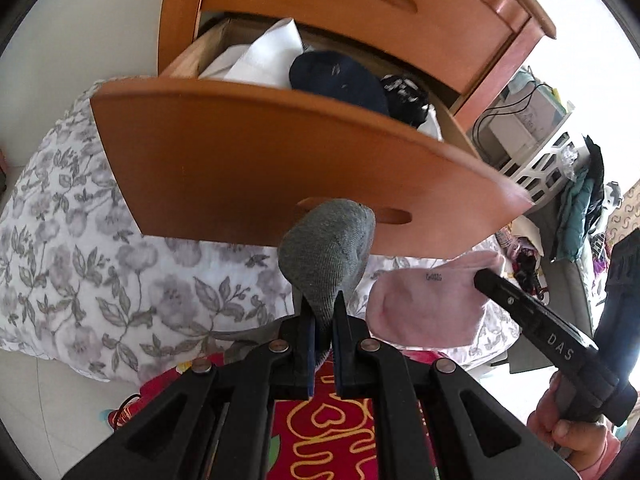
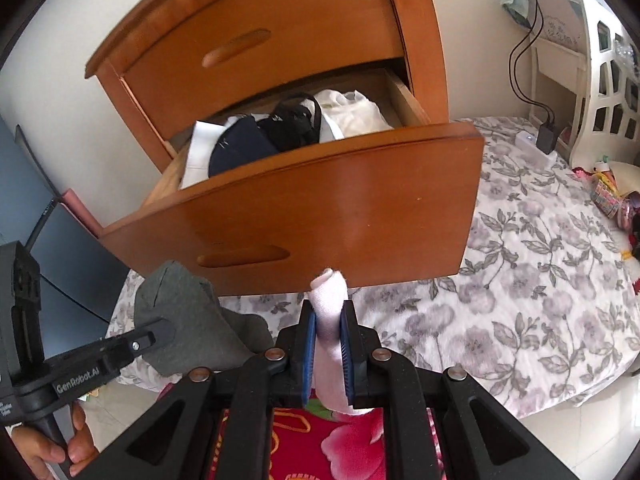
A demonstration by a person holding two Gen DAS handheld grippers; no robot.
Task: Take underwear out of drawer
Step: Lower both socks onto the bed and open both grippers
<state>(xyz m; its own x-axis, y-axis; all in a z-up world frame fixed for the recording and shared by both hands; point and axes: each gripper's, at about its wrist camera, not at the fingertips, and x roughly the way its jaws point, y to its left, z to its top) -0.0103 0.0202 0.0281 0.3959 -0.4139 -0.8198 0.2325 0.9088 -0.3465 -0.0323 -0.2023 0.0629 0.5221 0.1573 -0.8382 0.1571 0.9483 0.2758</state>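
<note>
My left gripper (image 1: 323, 320) is clamped on one grey garment (image 1: 326, 254), which stands up between the two blue pads. My right gripper (image 2: 330, 332) is closed on one pink garment (image 2: 329, 312), rolled at its top. On the pink cloth there is small dark print in the left view, too small for me to read. The right tool's arm carries the letters "DAS", and the left tool's arm says "GenRobot.AI".

Just ahead of both grippers hangs the front of the open lower drawer (image 2: 320, 204), with one slot handle. Above it, one upper drawer (image 2: 256, 40) is shut. Inside the open drawer I count one navy piece (image 2: 236, 148), one black piece (image 2: 292, 124) and white cloth (image 2: 352, 114); their lower parts are hidden behind the drawer front. Under the grippers lies a flowered bedcover (image 2: 520, 280).
</note>
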